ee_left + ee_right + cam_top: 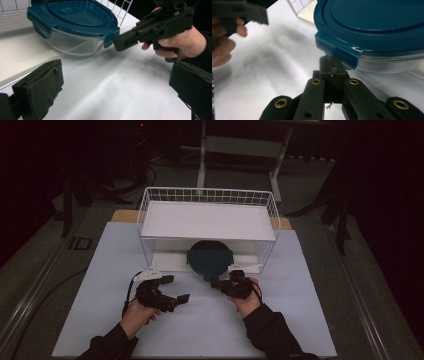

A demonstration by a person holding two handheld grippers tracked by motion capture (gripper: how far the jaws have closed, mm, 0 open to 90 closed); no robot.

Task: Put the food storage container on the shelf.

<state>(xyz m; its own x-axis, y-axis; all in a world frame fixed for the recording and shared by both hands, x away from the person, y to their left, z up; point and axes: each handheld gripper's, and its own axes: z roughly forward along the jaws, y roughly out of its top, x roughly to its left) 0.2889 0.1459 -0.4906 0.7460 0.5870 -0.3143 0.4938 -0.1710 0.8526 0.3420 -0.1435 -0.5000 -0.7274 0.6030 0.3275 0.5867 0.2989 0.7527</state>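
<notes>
A wire rack (207, 222) stood across the upper middle of the high view, its shelf roofing the low space where a lidded container (210, 258) blocked the opening's centre. The white table (200, 330) lay open in the lower frame and along both sides.

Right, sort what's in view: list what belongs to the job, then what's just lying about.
In the job:
- container with blue lid
- right gripper, shut at a lid clip
- left gripper, open
- wire rack

Lying about:
- white frame behind the table
- floor cables
</notes>
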